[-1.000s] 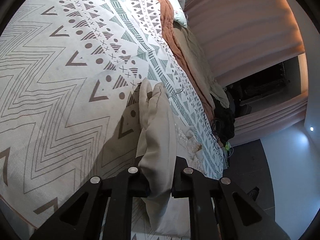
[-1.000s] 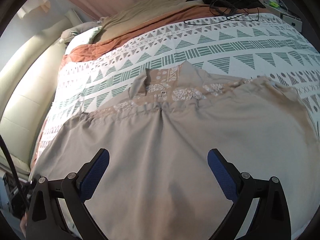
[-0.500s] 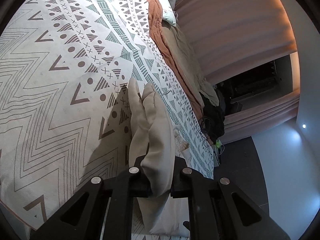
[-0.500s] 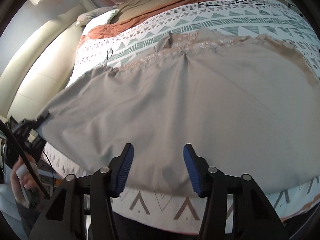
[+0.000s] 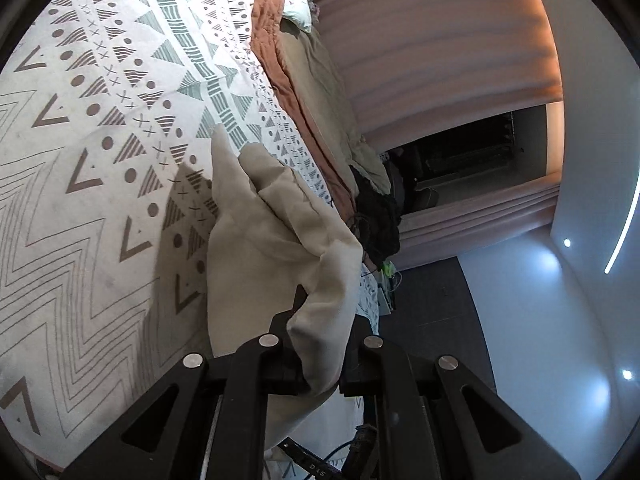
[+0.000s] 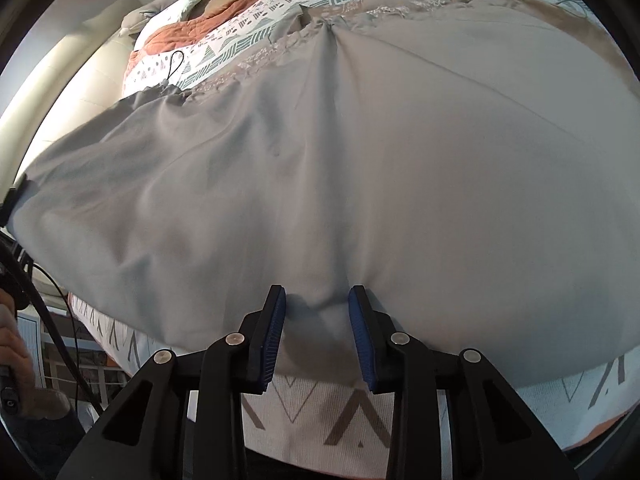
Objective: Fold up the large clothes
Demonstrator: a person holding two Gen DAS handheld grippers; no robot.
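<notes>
**Fabric gripped at left, right jaws closing on the hem**

Beige cloth fills most of what you see from the right wrist: the garment [image 6: 380, 152] lies spread across the patterned bedspread [image 6: 320, 404], its gathered, embroidered band at the far side and its near hem running along the bed's front edge. Your right gripper [image 6: 317, 332] points down at that hem. Its blue pads [image 6: 274, 336] stand either side of a small raised pucker of fabric, and the jaws are closing on it; a narrow gap is visible between pad and cloth on both sides, so the pinch is not made.

Your left gripper [image 5: 320, 360] has its fingers drawn together and clamped on a bunched corner of the same garment [image 5: 272, 240]. That corner is lifted off the bedspread [image 5: 80, 200], draping in loose folds from the jaws and throwing a shadow on the zigzag print beneath it.

At the left edge of the right-wrist view, the held side of the cloth rises off the bed, with a hand [image 6: 12, 344] and black cable [image 6: 52, 304] just below it. Along the far side of the bed lie a rust-coloured quilt [image 5: 276, 52] and a pile of dark clothing [image 5: 378, 220], with pink curtains [image 5: 432, 48] behind.
</notes>
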